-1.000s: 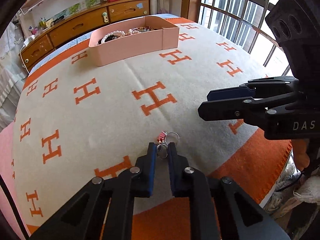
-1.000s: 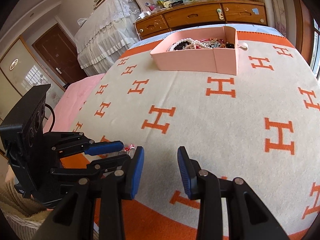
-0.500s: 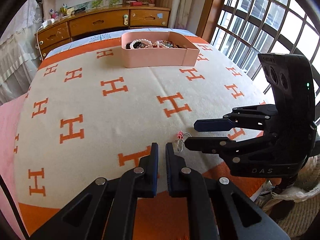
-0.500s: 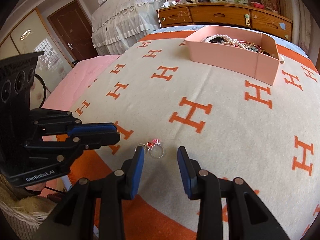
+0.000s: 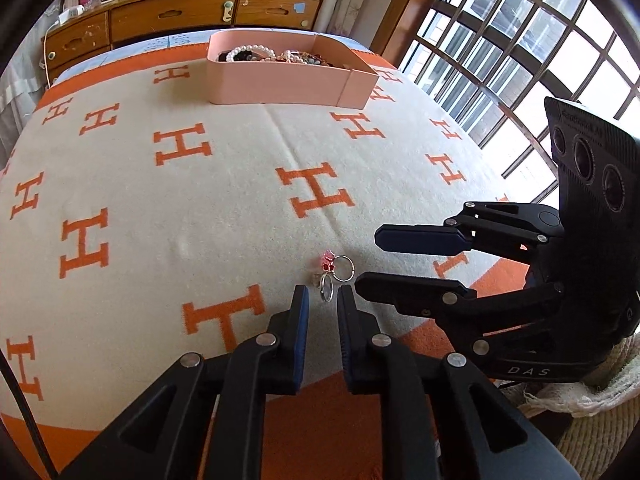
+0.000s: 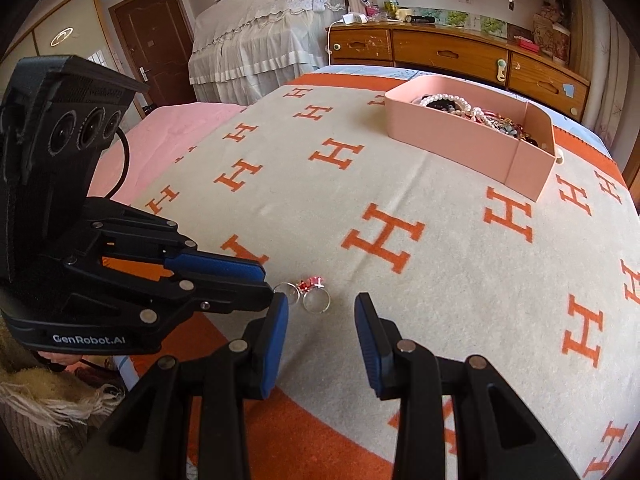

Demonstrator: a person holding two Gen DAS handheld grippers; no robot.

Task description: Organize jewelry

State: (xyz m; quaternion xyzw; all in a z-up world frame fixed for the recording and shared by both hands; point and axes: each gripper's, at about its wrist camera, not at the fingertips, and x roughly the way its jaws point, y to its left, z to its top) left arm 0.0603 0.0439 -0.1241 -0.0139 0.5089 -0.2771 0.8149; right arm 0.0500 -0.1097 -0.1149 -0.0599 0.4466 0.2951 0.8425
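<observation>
Two silver rings, one with a red stone [image 5: 329, 261], lie together on the orange-H blanket near its front edge; they also show in the right wrist view [image 6: 308, 292]. My left gripper [image 5: 323, 300] is open a narrow gap, its tips just short of the nearer ring [image 5: 326, 290]. My right gripper [image 6: 320, 312] is open wide and empty, just before the rings; it shows from the side in the left wrist view [image 5: 372, 260]. A pink jewelry box [image 5: 280, 76] with pearls and beads stands far back on the bed, also in the right wrist view [image 6: 472, 140].
A wooden dresser [image 5: 180, 16] runs behind the bed. A large barred window [image 5: 520, 60] is on the right side. A lace-covered piece of furniture [image 6: 264, 32] and a door [image 6: 152, 40] stand to the left. A pink sheet [image 6: 160, 136] shows beyond the blanket's left edge.
My left gripper opened slightly from shut and came in close to the rings. My right gripper shifted so the rings lie just ahead of its left finger.
</observation>
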